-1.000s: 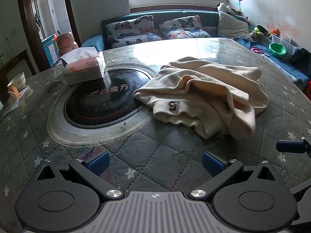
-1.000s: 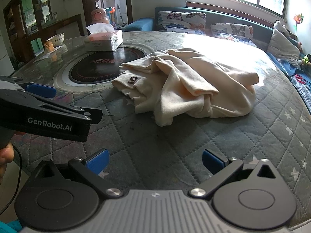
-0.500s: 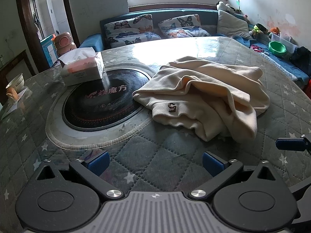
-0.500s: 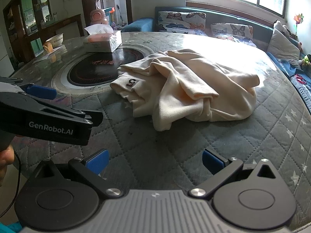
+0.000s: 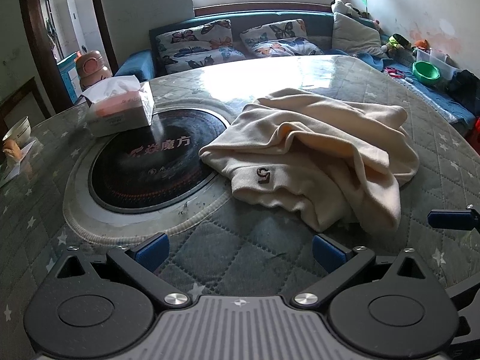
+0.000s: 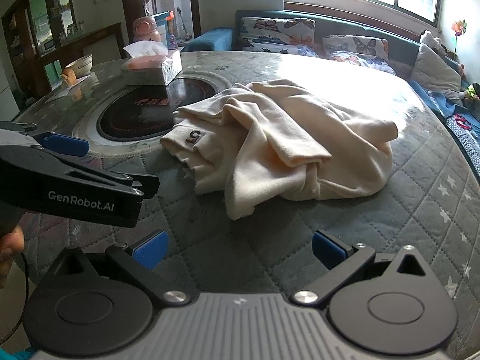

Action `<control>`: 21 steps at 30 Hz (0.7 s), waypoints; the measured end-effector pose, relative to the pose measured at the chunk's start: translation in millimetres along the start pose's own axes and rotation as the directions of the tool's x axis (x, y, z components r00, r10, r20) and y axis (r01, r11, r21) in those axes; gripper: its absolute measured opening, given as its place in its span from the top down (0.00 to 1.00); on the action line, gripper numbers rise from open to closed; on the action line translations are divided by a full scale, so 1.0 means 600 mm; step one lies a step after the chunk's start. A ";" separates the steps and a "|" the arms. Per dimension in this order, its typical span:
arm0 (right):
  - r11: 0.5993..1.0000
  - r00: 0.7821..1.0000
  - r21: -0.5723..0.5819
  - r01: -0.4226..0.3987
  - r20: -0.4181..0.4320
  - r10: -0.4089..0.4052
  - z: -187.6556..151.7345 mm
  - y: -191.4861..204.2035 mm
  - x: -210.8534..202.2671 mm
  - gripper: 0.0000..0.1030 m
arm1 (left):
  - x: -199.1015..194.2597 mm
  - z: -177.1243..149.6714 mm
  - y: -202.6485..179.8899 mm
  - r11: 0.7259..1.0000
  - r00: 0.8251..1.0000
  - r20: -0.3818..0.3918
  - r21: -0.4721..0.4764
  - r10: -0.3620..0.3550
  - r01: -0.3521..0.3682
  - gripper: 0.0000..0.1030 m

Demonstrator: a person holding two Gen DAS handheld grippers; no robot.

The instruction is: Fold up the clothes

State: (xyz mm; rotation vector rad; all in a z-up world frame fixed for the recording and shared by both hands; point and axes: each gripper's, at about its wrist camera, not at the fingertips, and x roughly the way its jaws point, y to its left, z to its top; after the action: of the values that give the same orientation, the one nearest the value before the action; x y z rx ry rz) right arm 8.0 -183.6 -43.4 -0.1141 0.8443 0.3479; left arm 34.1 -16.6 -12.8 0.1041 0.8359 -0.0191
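A cream garment (image 5: 315, 156) with a brown "5" patch lies crumpled on the round quilted table; it also shows in the right wrist view (image 6: 285, 147). My left gripper (image 5: 240, 252) is open and empty, a short way in front of the garment's near edge. My right gripper (image 6: 238, 247) is open and empty, also short of the garment. One blue fingertip (image 5: 450, 220) of the right gripper shows at the right edge of the left wrist view. The left gripper's body shows at the left of the right wrist view, with a blue fingertip (image 6: 64, 147).
A black round hotplate (image 5: 153, 168) sits in the table's middle, left of the garment. A tissue box (image 5: 120, 109) stands behind it. A bowl (image 5: 16, 132) is at the far left edge. A sofa with butterfly cushions (image 5: 240, 45) runs behind the table.
Both grippers have moved slightly closer to the garment; it looks larger in both views. The garment has not moved. Both stay open.
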 end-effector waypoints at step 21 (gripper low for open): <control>0.999 0.998 0.031 -0.041 0.045 0.039 0.040 -0.056 0.002 0.14 | 0.011 0.106 -0.054 0.973 0.977 0.092 0.149 -0.193 0.178 0.00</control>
State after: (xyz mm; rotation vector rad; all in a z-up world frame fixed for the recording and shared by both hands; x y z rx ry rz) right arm 37.3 -209.2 -30.0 -0.0596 0.8088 0.3732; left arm 83.4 -54.8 22.0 0.1551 0.7354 -0.2580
